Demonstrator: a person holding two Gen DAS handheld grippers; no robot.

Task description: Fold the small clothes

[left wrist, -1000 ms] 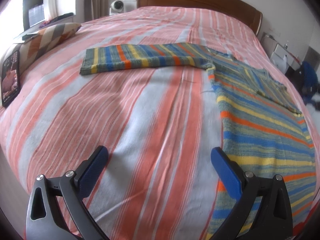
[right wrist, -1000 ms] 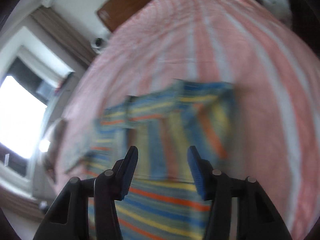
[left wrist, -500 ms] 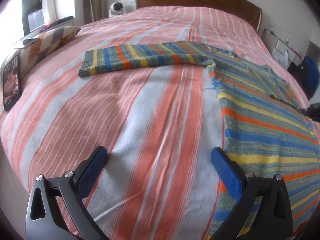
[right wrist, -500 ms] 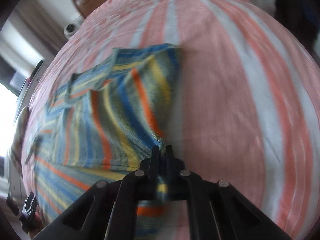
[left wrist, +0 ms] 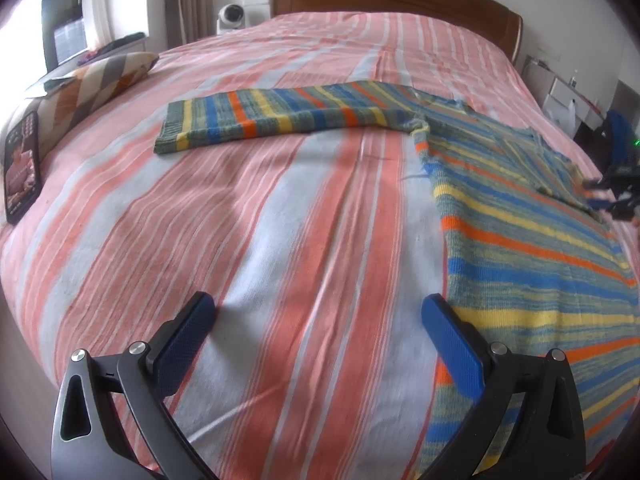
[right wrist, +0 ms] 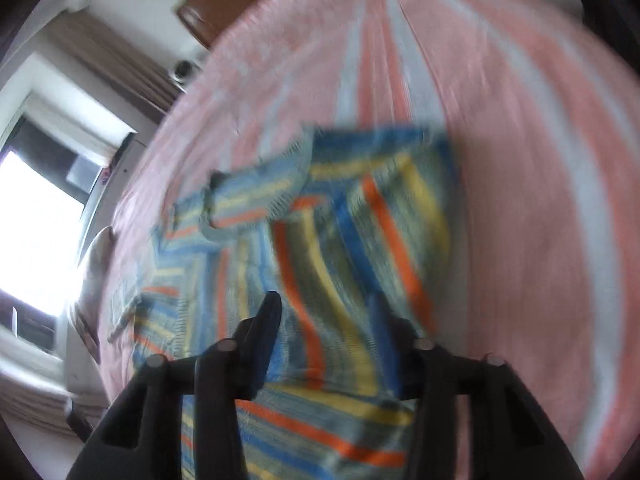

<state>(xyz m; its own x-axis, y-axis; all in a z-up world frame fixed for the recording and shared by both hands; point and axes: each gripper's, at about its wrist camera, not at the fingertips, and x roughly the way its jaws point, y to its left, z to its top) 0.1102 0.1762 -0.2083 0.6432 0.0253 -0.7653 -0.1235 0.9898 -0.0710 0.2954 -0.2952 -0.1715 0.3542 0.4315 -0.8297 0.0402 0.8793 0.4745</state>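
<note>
2 views. Left wrist: the left tool (left wrist: 318,312) hangs wide open, empty, over the pink-and-white striped bed (left wrist: 280,208); the multicoloured striped knit sweater (left wrist: 520,240) lies flat, 1 sleeve outstretched. Right wrist, blurred: the right tool (right wrist: 326,312) is open, empty, above the folded-in sleeve. Judging by this, the outstretched sleeve needs folding next.

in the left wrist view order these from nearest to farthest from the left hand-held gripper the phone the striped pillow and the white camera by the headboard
1. phone, on the bed's left edge.
2. striped pillow, farther up that left side.
3. white camera, far end, beside the headboard.
</note>
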